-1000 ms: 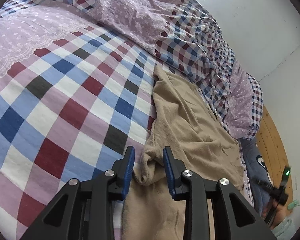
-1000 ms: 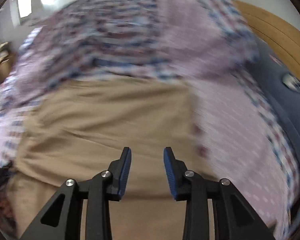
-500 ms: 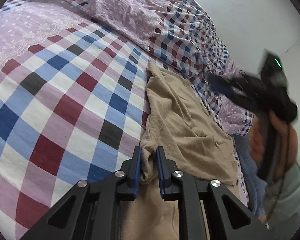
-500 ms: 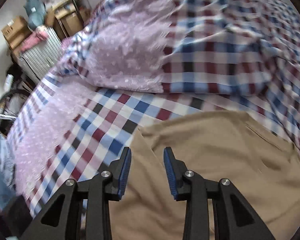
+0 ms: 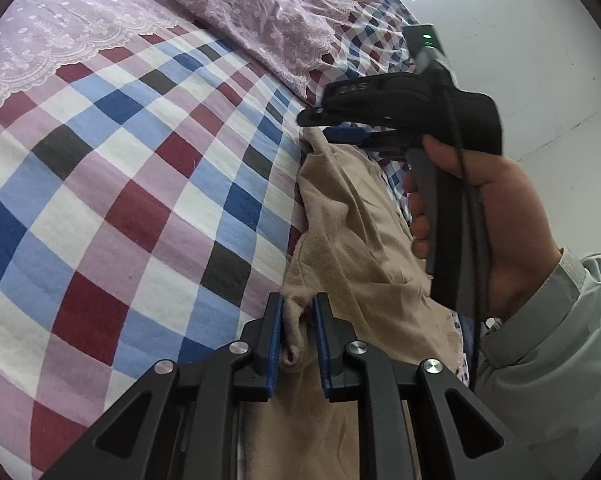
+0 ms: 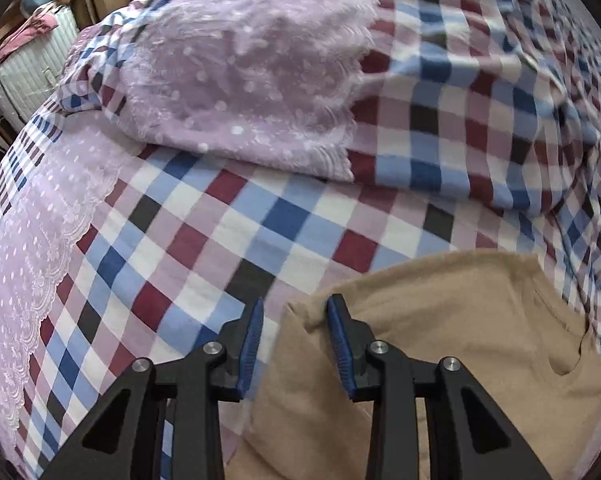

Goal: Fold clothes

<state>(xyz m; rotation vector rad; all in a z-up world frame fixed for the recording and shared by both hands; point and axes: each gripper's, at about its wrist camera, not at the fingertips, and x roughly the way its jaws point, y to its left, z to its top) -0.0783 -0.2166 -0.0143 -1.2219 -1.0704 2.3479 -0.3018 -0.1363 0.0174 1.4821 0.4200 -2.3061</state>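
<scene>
A tan garment (image 5: 360,240) lies crumpled in a long strip on the checked bedspread. My left gripper (image 5: 296,320) has a bunched fold of its near edge between the blue pads, which press on it while the jaws ease slightly apart. In the left wrist view my right gripper (image 5: 316,126), held by a hand (image 5: 500,220), points down at the garment's far end. In the right wrist view the right gripper (image 6: 294,320) straddles a corner of the tan garment (image 6: 440,340). Its jaws are closing; the right pad touches the cloth and the left pad stands clear.
The checked bedspread (image 5: 120,200) stretches to the left. A lilac lace quilt (image 6: 240,80) and checked bedding are heaped beyond the garment. A white suitcase (image 6: 24,68) and cardboard boxes stand past the bed. A white wall (image 5: 540,60) and a pale sleeve (image 5: 560,340) are on the right.
The left gripper has shut on the garment's fold. The right gripper swung from the near side to the garment's far corner, and its jaws have narrowed.
</scene>
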